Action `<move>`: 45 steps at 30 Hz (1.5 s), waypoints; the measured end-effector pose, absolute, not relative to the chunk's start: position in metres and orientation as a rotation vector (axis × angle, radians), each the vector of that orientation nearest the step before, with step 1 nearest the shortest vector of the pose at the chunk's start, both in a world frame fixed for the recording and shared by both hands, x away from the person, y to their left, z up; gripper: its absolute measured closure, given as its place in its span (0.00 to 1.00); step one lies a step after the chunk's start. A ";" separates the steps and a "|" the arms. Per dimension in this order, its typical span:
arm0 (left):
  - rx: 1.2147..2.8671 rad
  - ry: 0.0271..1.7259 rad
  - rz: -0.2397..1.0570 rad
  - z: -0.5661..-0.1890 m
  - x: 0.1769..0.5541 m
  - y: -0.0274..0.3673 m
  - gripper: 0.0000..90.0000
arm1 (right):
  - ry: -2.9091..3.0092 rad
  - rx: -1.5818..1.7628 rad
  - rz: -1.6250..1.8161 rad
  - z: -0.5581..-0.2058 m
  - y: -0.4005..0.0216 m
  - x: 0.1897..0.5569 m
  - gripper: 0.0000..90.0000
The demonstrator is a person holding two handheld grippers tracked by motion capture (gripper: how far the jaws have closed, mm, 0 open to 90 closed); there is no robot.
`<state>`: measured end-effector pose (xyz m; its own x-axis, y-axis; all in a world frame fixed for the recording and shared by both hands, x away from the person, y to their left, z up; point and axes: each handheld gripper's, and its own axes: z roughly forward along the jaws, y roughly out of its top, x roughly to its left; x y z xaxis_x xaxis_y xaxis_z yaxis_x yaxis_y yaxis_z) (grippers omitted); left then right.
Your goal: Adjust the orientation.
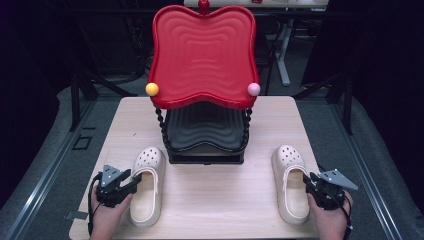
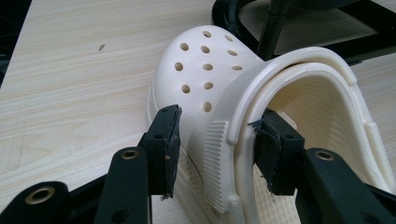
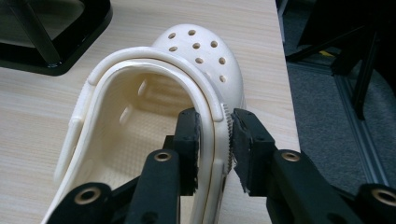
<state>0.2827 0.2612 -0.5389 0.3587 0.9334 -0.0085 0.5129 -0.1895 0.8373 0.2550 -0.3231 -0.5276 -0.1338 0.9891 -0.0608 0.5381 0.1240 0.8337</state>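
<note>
Straddling the side wall of each cream clog, both pairs of jaws sit at the lower frame: the left gripper (image 1: 131, 181) spans the left clog (image 1: 147, 186) loosely, pads apart from it, while the right gripper (image 1: 312, 184) pinches the right clog (image 1: 291, 182). Neither clog has left the bench (image 1: 215, 200) (lifting remains); beyond stands the two-tier rack (image 1: 204, 75).
</note>
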 end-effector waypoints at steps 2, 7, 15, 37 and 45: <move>1.835 1.268 0.676 -0.539 0.283 0.261 0.60 | 1.759 1.481 0.870 -0.526 -0.322 0.255 0.84; 1.836 1.269 0.675 -0.539 0.283 0.261 0.60 | 1.758 1.488 0.869 -0.525 -0.316 0.257 0.84; 1.834 1.268 0.677 -0.539 0.283 0.261 0.60 | 1.773 1.437 0.913 -0.519 -0.297 0.256 0.85; 1.834 1.267 0.678 -0.539 0.284 0.260 0.60 | 1.838 1.403 0.911 -0.523 -0.255 0.258 0.84; 1.815 1.254 0.660 -0.539 0.284 0.260 0.62 | 1.840 1.410 0.980 -0.525 -0.251 0.257 0.72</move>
